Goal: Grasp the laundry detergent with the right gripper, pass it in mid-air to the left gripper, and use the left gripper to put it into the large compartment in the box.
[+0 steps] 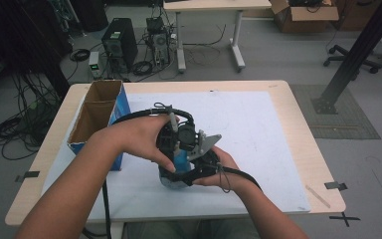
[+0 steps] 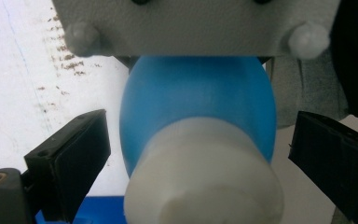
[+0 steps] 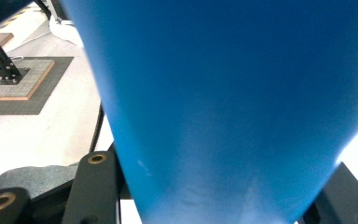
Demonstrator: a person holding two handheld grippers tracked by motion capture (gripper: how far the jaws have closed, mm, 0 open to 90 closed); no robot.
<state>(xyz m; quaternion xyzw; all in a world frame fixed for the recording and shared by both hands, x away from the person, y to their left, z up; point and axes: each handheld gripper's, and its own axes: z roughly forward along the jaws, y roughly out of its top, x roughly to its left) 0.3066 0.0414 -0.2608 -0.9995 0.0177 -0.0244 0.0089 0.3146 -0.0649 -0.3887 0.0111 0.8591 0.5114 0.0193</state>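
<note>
High view: both hands meet over the near middle of the white mat (image 1: 258,129), with the left gripper (image 1: 171,132) above and the right gripper (image 1: 204,162) below, and a blue bottle (image 1: 181,162) held between them. A brown-lined blue box (image 1: 97,112) stands open at the far left of the table (image 1: 288,99).

Left gripper view: jaws spread, one to each side of the bottle's white cap (image 2: 203,175), neither touching it, so released.

Right gripper view: blue body (image 3: 233,93) sits between the jaws, apparently clenched on the bottle near its base.

Judgement: smooth plastic, probably light and stiff but slippery. The cap is the sensible hold for the left, gripped squarely across its sides while the right steadies the body.
</note>
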